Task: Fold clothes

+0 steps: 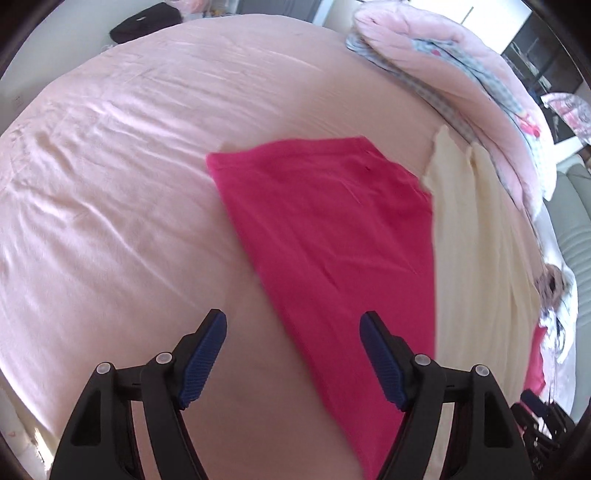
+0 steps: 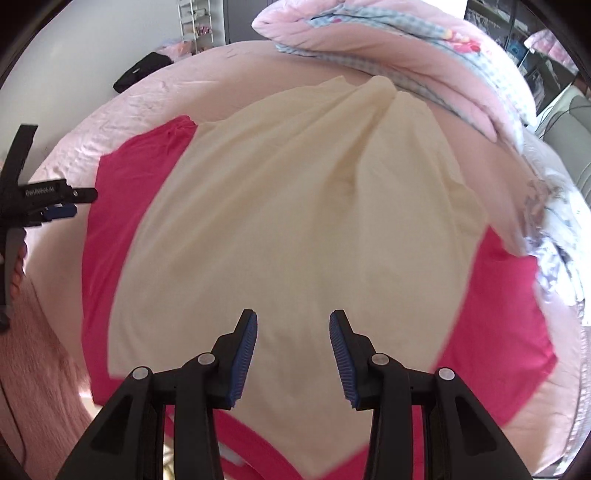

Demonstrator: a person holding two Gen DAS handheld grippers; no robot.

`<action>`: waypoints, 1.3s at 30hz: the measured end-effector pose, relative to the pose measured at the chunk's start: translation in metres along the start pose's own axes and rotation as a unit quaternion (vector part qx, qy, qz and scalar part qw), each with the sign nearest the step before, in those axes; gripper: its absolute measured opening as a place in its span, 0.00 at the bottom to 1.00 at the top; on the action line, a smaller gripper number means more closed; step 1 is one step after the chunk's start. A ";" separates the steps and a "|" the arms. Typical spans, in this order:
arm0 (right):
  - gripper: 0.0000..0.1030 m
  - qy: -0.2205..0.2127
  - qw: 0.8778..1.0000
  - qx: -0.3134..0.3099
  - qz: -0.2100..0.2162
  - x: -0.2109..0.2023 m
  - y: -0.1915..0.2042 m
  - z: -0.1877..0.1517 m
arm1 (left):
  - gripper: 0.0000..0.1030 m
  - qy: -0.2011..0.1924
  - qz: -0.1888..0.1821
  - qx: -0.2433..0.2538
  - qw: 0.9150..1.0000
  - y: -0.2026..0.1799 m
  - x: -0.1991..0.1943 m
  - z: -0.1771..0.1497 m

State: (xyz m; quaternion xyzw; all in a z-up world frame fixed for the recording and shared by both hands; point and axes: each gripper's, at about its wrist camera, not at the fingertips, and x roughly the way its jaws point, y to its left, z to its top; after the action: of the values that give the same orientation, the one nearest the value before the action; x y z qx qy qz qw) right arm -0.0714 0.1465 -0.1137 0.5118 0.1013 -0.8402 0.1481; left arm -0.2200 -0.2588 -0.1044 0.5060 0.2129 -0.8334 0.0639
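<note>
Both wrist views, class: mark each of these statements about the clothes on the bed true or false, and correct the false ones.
1. The cream garment lies on top of the pink garment. True.
2. The right gripper is shut on the cream garment. False: its jaws are open and hold nothing.
3. The left gripper is open. True.
4. The bed sheet is dark blue. False: it is pale pink.
5. A folded quilt lies at the far side of the bed, beyond the cream garment. True.
6. The black object rests on the pink garment. False: it lies apart, near the far edge of the bed.
</note>
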 end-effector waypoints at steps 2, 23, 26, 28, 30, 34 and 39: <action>0.39 0.006 1.000 0.003 0.011 0.017 0.010 0.011 | 0.71 -0.014 -0.006 -0.010 1.000 0.002 0.009 0.011; 0.39 0.008 0.984 0.178 -0.023 0.046 -0.070 0.024 | 0.09 -0.064 -0.006 0.025 0.998 0.010 0.049 0.068; 0.39 0.014 0.983 0.180 -0.028 0.047 -0.077 0.015 | 0.10 -0.047 -0.038 0.018 0.998 0.024 0.054 0.072; 0.39 0.019 0.984 0.172 -0.040 0.048 -0.078 0.007 | 0.16 -0.041 -0.046 0.011 0.998 0.031 0.047 0.078; 0.39 0.017 0.985 0.161 -0.055 0.045 -0.079 0.000 | 0.30 -0.075 0.030 0.015 0.997 0.037 0.028 0.081; 0.39 0.022 0.985 0.157 -0.071 0.042 -0.086 -0.015 | 0.35 -0.094 0.036 0.019 0.995 0.039 0.004 0.083; 0.39 0.036 0.987 0.141 -0.069 0.045 -0.096 -0.028 | 0.35 -0.036 -0.049 0.119 0.991 -0.012 0.005 0.055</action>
State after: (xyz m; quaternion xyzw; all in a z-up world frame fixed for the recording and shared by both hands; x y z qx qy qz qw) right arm -0.1018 0.2388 -0.1645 0.5497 0.0216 -0.8350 0.0123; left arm -0.2713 -0.2699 -0.0838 0.4687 0.1343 -0.8726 -0.0296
